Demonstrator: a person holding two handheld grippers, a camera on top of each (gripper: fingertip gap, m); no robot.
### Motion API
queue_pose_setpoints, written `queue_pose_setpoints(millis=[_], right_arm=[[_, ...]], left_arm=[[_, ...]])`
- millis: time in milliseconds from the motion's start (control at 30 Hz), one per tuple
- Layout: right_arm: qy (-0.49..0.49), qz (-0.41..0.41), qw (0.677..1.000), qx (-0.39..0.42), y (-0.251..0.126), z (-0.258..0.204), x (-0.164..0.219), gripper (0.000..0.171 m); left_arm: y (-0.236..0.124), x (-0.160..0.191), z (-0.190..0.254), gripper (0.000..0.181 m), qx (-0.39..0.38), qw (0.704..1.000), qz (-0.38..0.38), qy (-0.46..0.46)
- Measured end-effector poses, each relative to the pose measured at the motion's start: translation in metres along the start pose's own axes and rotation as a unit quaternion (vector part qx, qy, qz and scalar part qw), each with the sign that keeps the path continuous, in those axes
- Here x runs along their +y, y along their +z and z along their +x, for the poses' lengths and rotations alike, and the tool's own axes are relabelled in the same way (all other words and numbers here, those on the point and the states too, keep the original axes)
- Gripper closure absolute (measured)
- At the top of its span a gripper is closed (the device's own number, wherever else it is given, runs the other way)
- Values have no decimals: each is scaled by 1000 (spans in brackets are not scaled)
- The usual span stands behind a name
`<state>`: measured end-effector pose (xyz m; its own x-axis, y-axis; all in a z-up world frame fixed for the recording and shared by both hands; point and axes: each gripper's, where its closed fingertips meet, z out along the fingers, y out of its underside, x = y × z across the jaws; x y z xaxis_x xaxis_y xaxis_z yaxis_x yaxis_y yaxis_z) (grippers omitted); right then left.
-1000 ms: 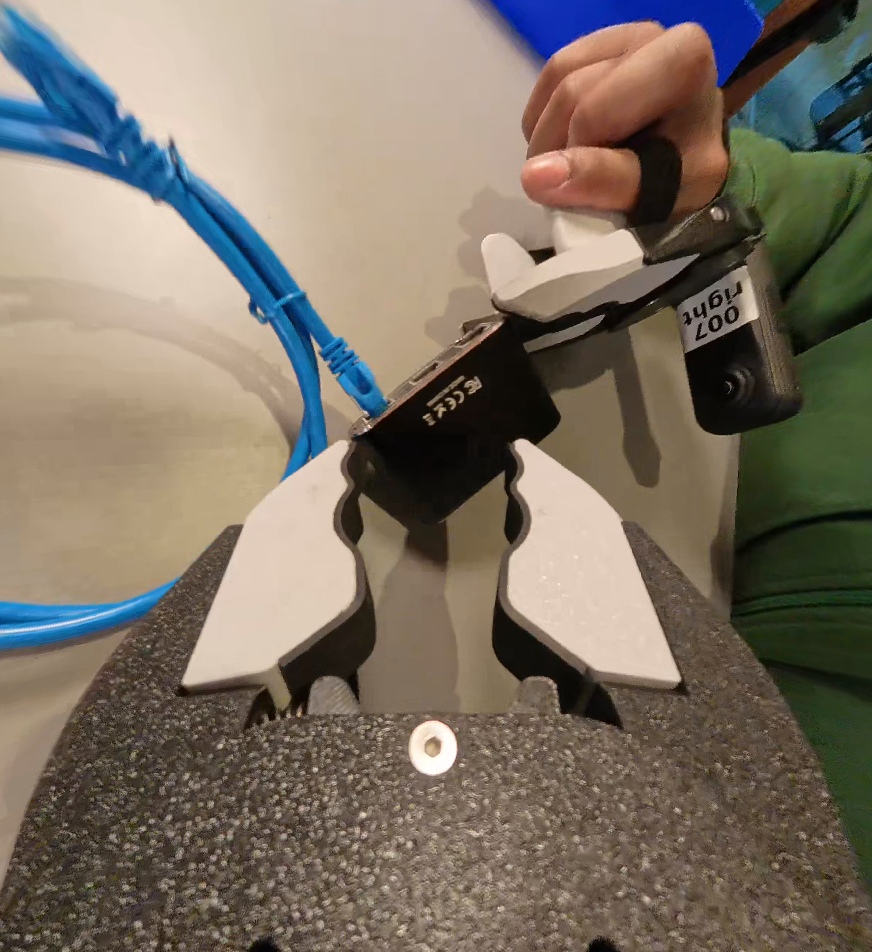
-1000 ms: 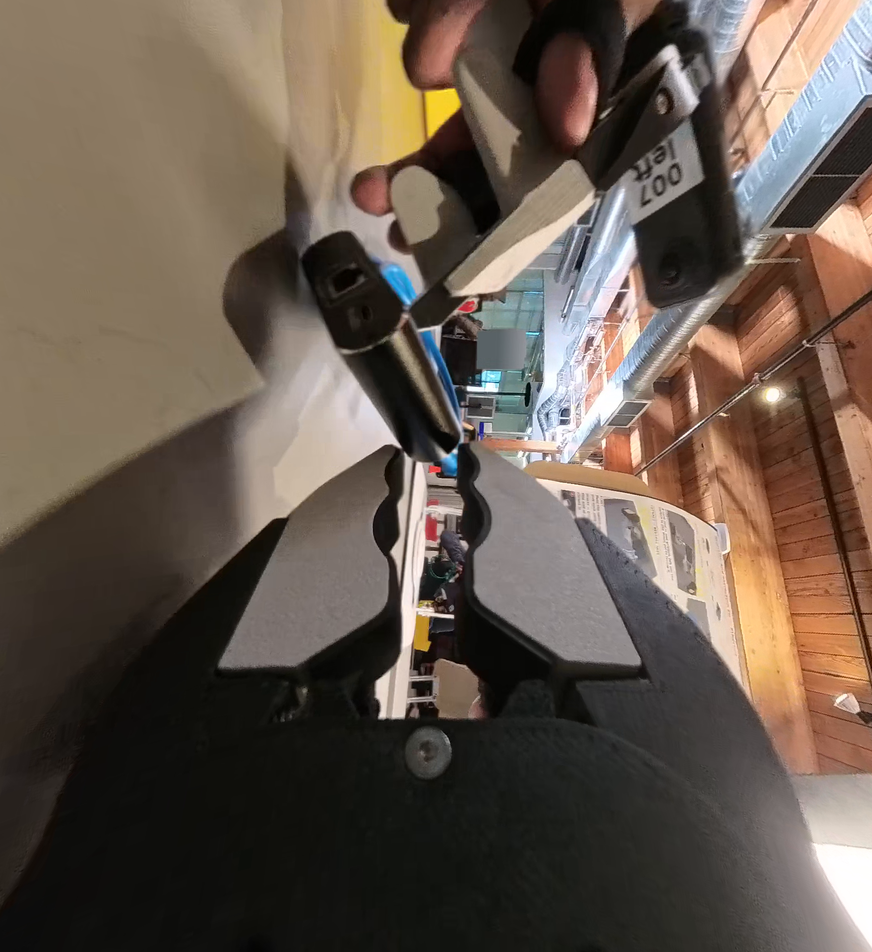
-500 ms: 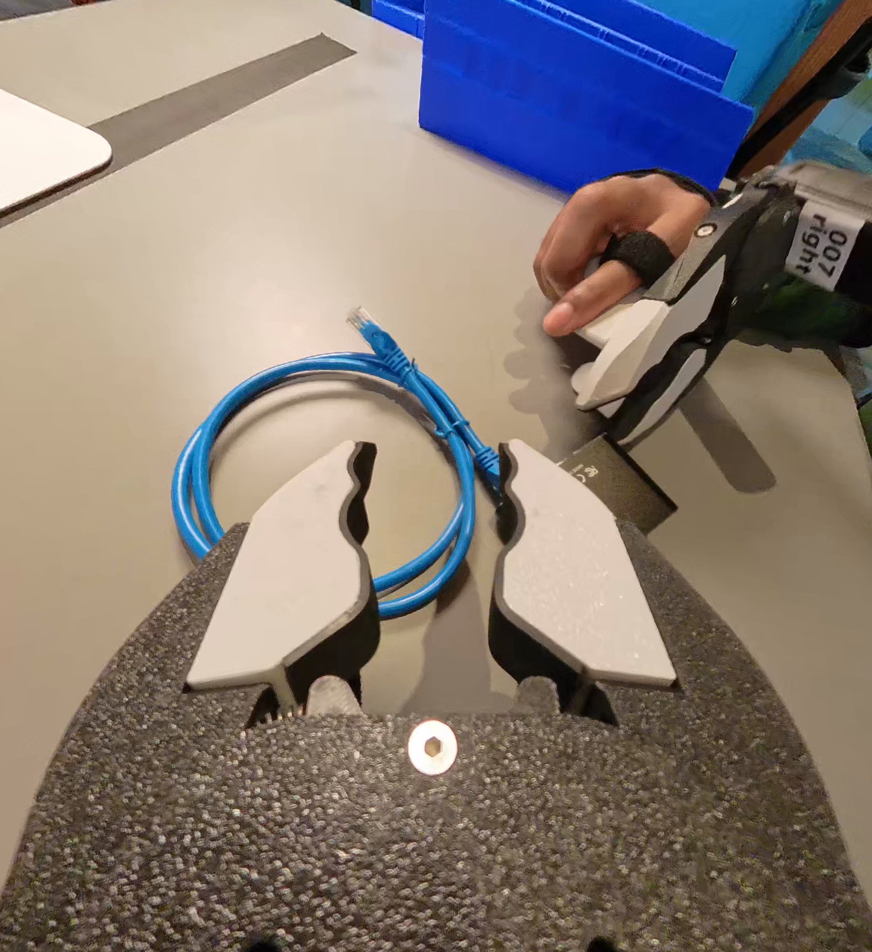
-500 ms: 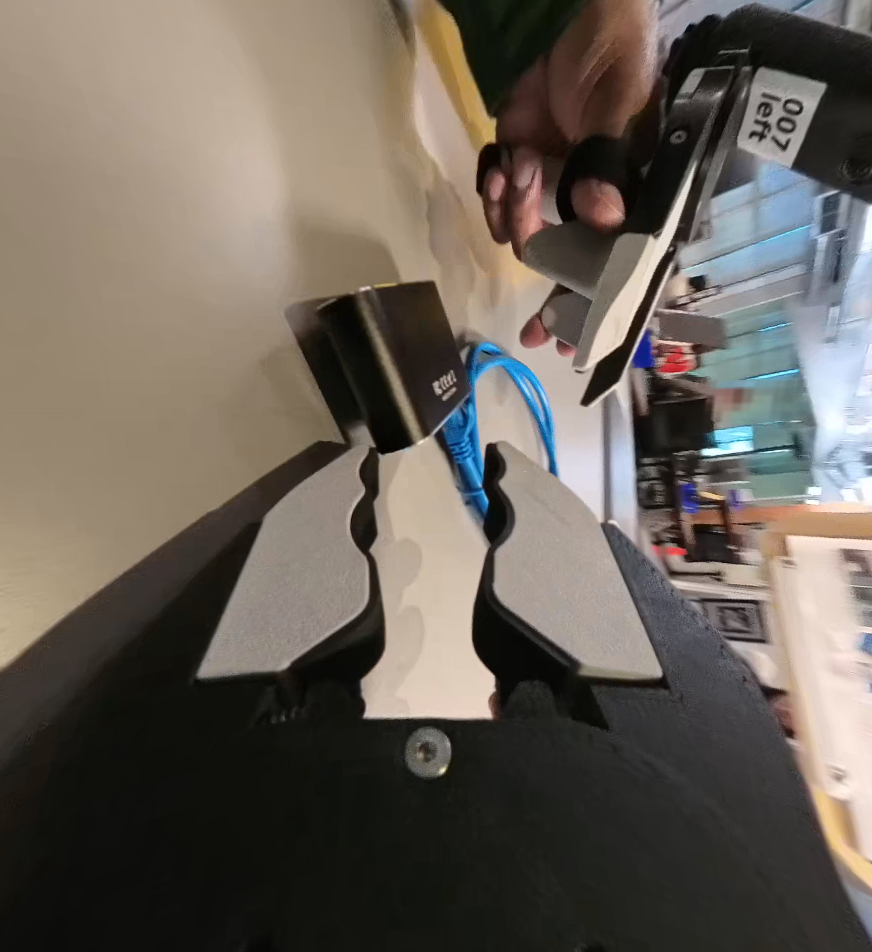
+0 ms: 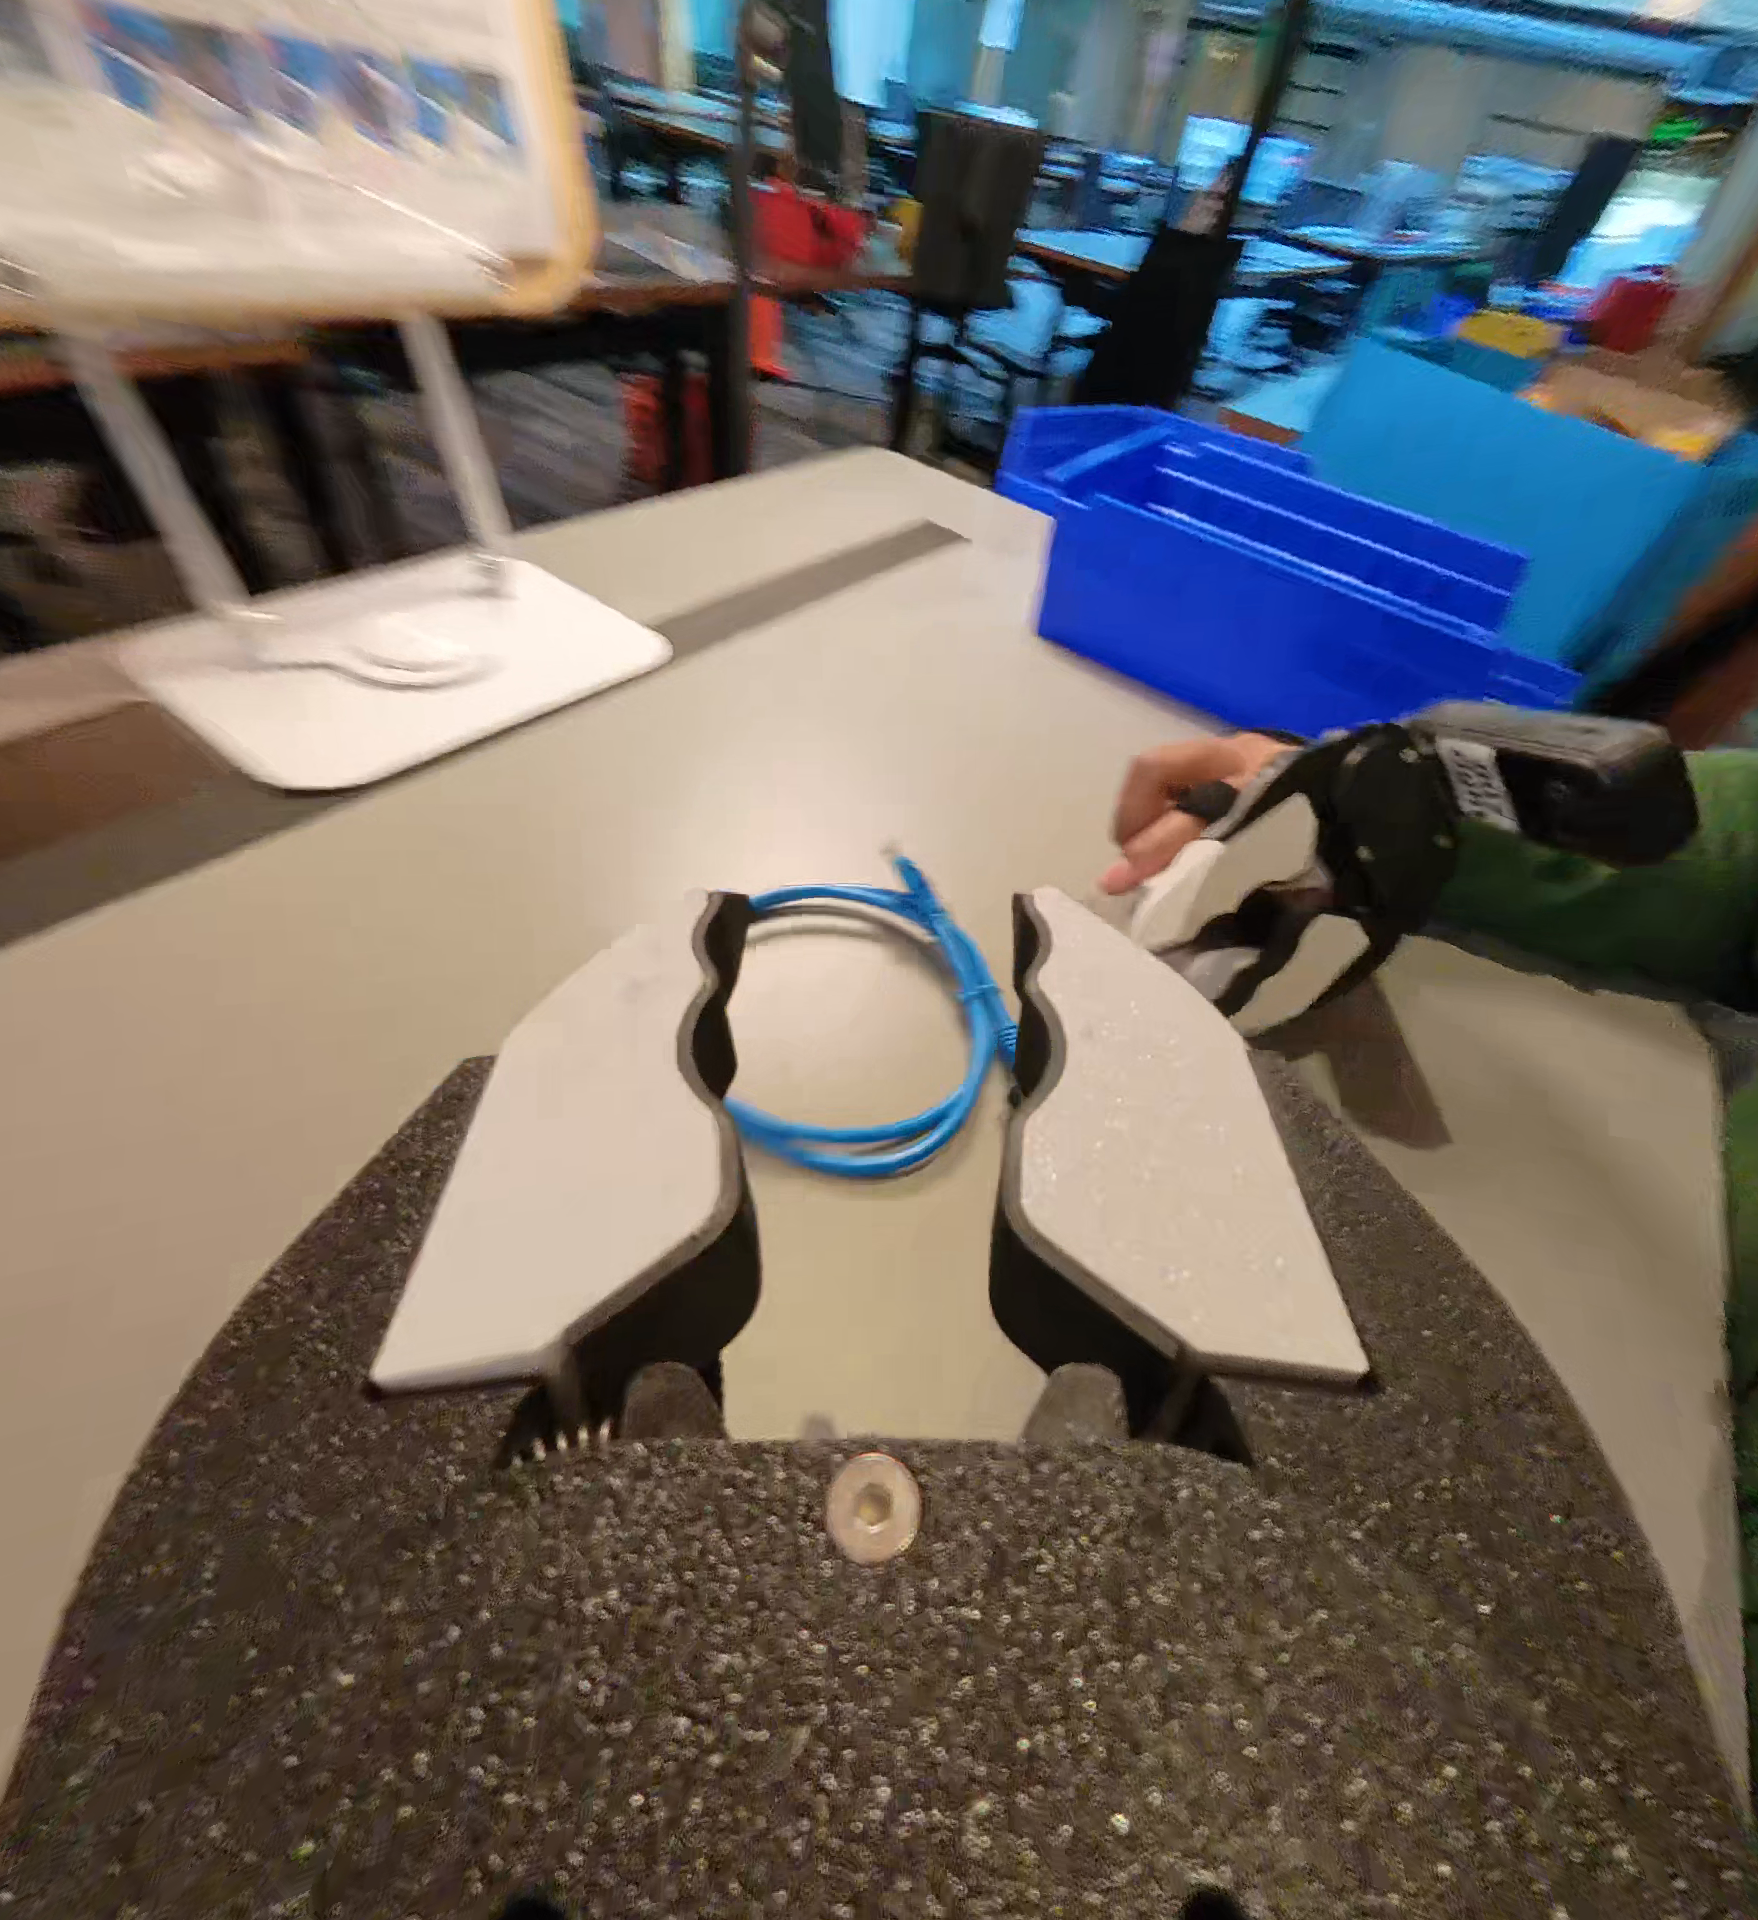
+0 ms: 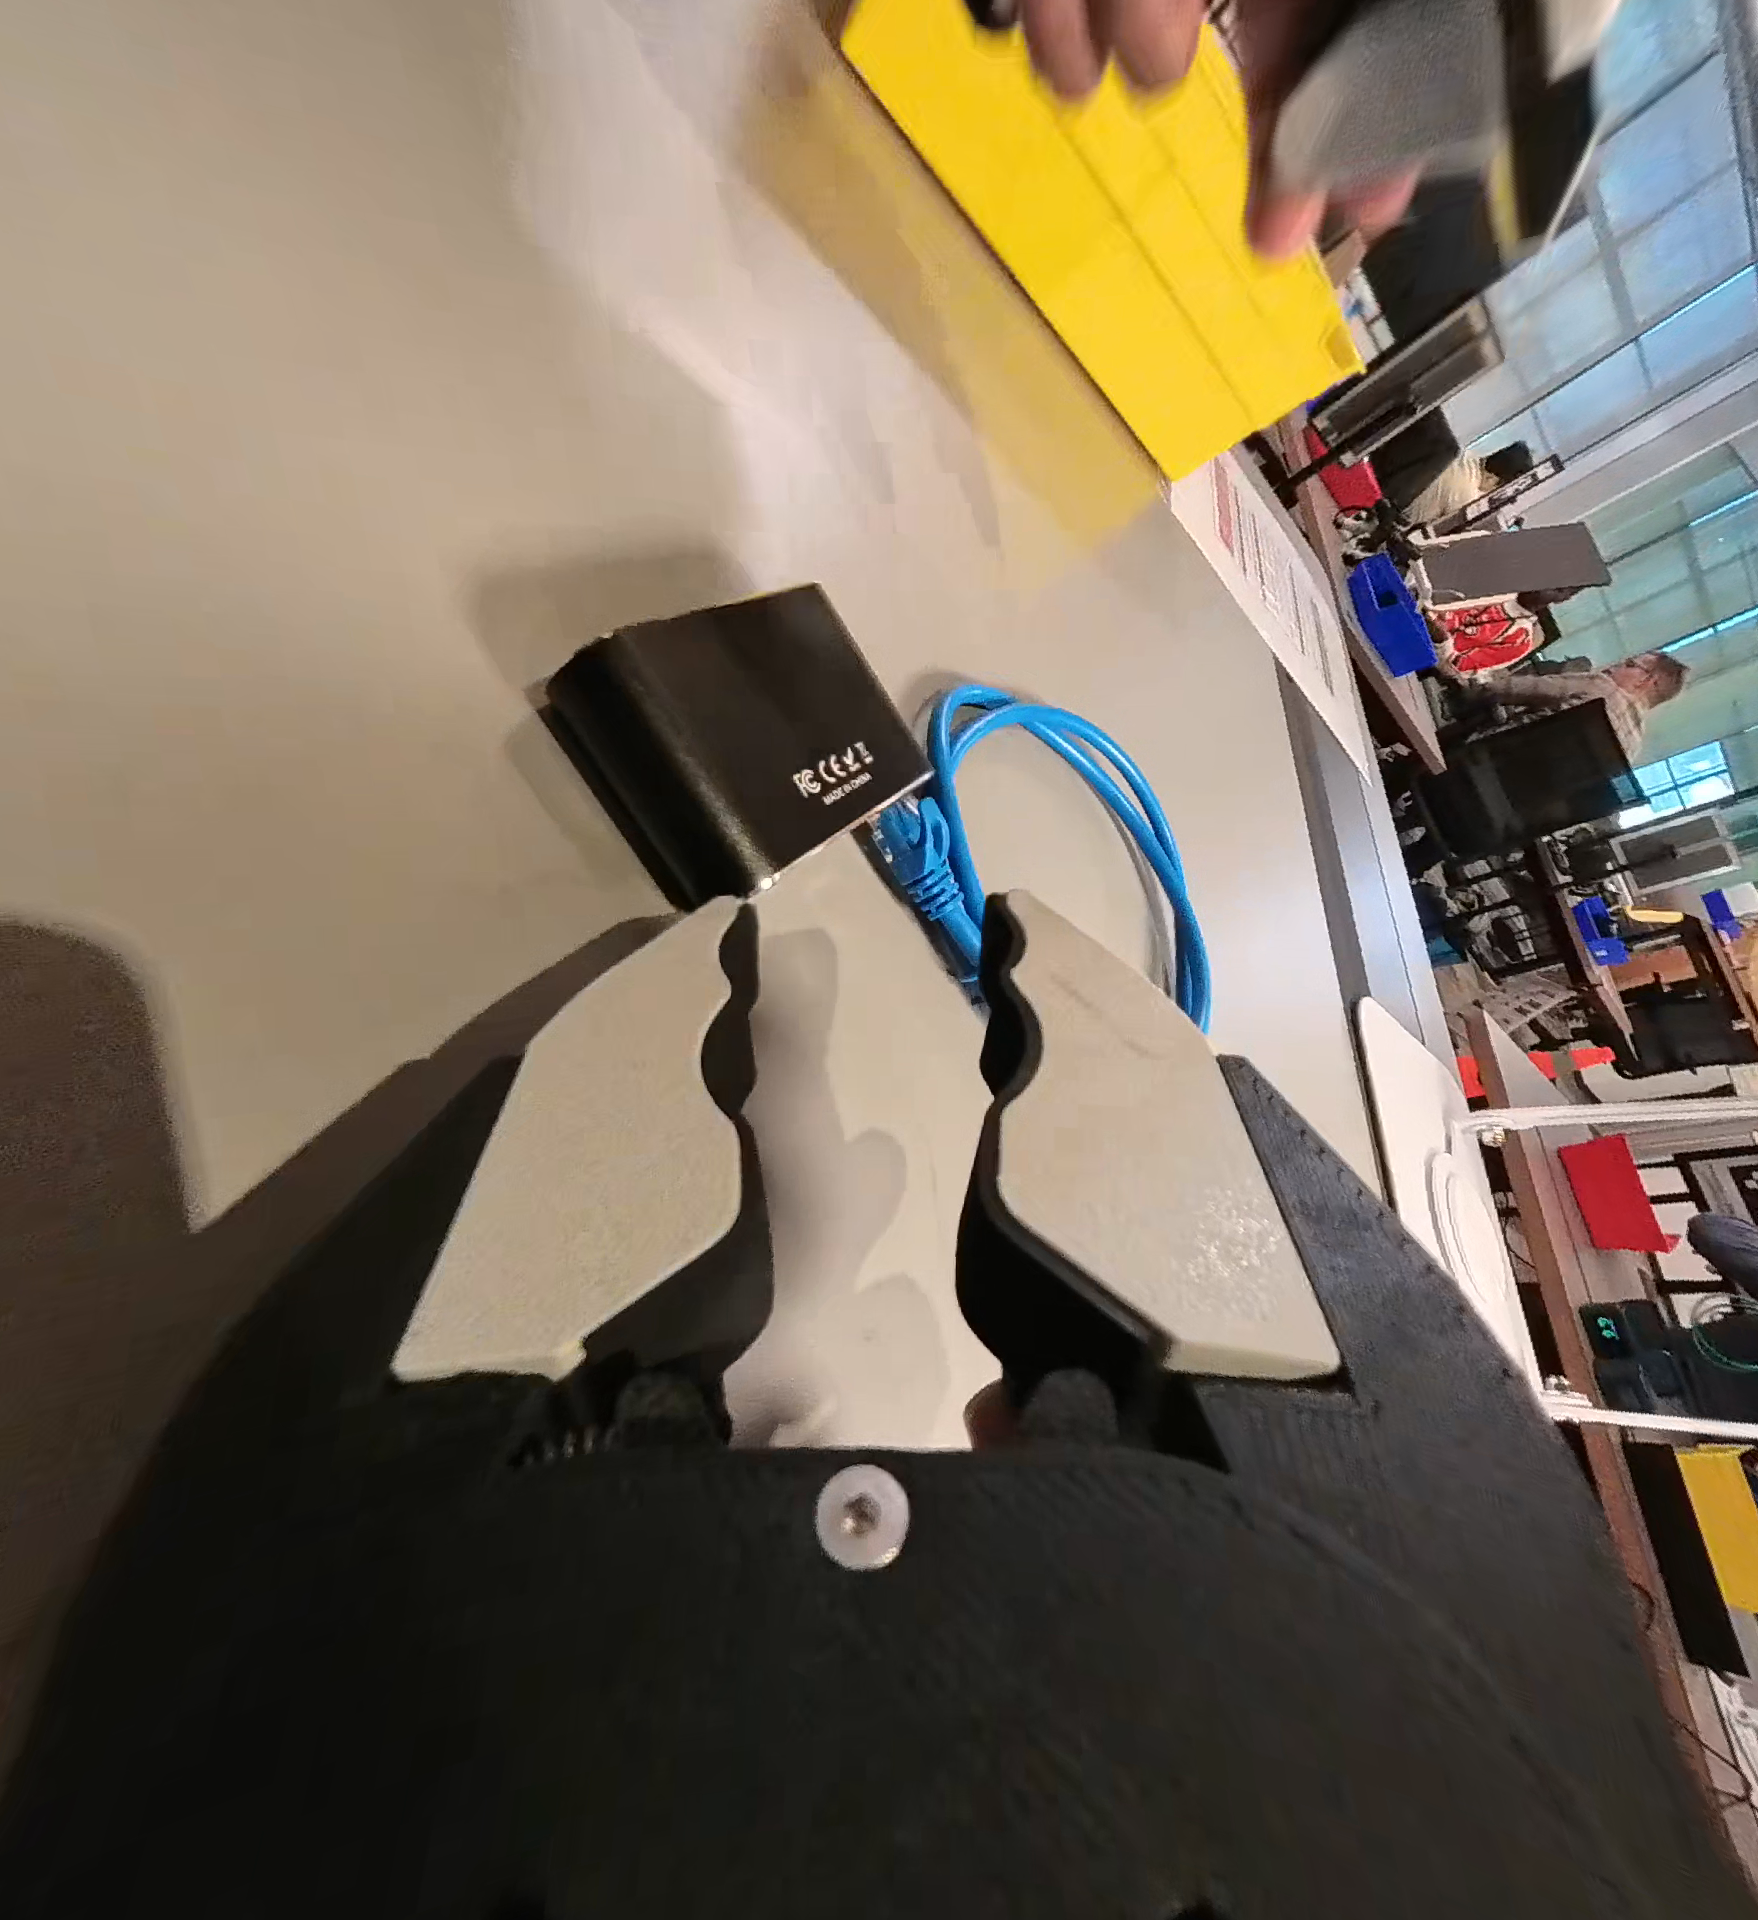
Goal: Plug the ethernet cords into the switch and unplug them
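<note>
While both grippers hang empty with jaws parted wide, the black switch (image 6: 740,743) lies flat on the grey worktop (image 5: 823,727), just beyond the right gripper (image 6: 864,914) at its 11 o'clock. One blue ethernet cord (image 5: 885,1039) sits plugged into it, coiled between the jaws of the left gripper (image 5: 870,920) in that view. A blue bin (image 5: 1259,582) stands at 1 o'clock, a white stand base (image 5: 397,675) at 10 o'clock, a yellow bin (image 6: 1093,218) near the far edge; bare worktop surrounds the coil.
</note>
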<state>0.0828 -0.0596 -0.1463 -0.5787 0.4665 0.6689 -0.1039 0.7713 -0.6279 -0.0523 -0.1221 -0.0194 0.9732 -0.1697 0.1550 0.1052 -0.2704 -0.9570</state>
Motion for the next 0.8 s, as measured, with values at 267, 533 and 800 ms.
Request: queue_pose_setpoints(millis=[267,533,800], right_arm=[[-6,-7,1000,3,3,1,2,137],[-22,-13,1000,10,4,0,3,146],[-28,-13,999,8,4,-1,2,149]], left_arm=[[-192,10,-138,132,-349,929,-112,-38],[-236,106,-202,112,-371,877,-146,-269],[-228,138,-205,134,-345,865,-221,-291]])
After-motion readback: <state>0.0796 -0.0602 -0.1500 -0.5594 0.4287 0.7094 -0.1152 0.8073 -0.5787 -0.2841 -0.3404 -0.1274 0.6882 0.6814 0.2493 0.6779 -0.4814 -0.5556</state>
